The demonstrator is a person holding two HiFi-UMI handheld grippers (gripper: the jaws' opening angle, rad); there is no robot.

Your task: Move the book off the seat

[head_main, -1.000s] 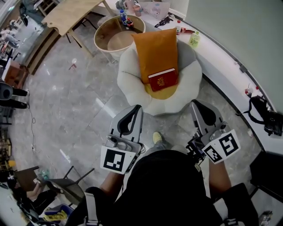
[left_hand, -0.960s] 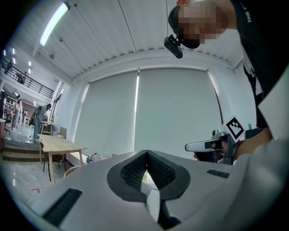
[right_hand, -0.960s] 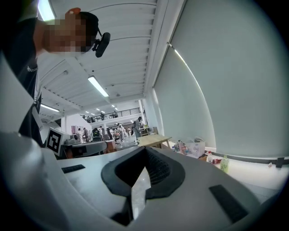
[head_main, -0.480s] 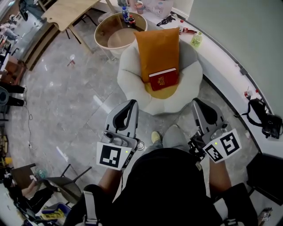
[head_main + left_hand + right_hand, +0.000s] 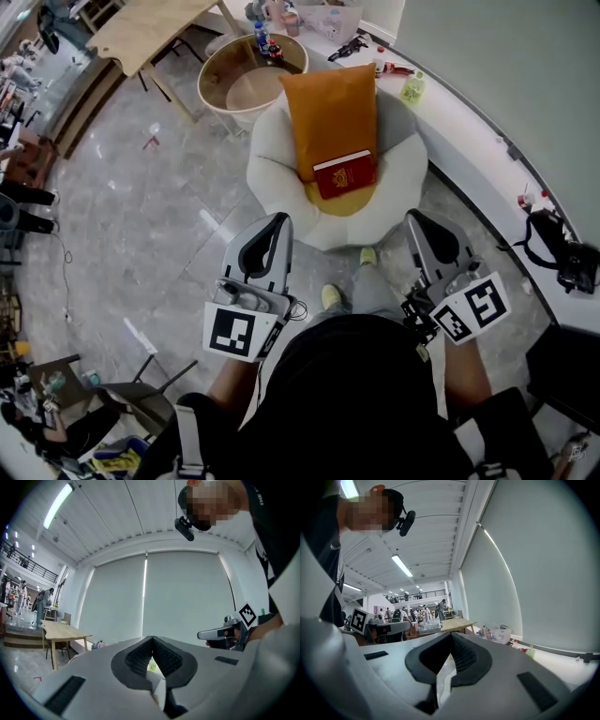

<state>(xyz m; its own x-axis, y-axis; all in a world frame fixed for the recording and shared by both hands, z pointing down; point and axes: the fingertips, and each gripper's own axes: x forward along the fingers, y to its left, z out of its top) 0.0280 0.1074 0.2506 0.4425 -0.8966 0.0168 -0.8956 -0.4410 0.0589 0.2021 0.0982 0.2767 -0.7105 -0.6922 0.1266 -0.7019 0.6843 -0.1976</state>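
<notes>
The left gripper has its jaws pressed together at the tips, w/ nothing between them; only a thin slit shows lower down btw the dark pads. The right gripper is the same: jaws closed tip to tip, nothing pinched. In the head view both grippers are held side by side in front of the person's body, pointing toward the seat, each w/ its marker cube at the rear, and both are well apart from the book. Two shoes of the person stand on the grey floor btw the grippers, just before the seat. The seat is a round, puffy white armchair. The book is red w/ a gold emblem on the cover; it lies on the yellow seat pad, its far edge touching the orange cushion that leans on the backrest. Behind the armchair is a round wooden table w/ a bottle at its far side. A white ledge runs along the wall at the right, w/ a small green bottle on it and a black bag further along.
</notes>
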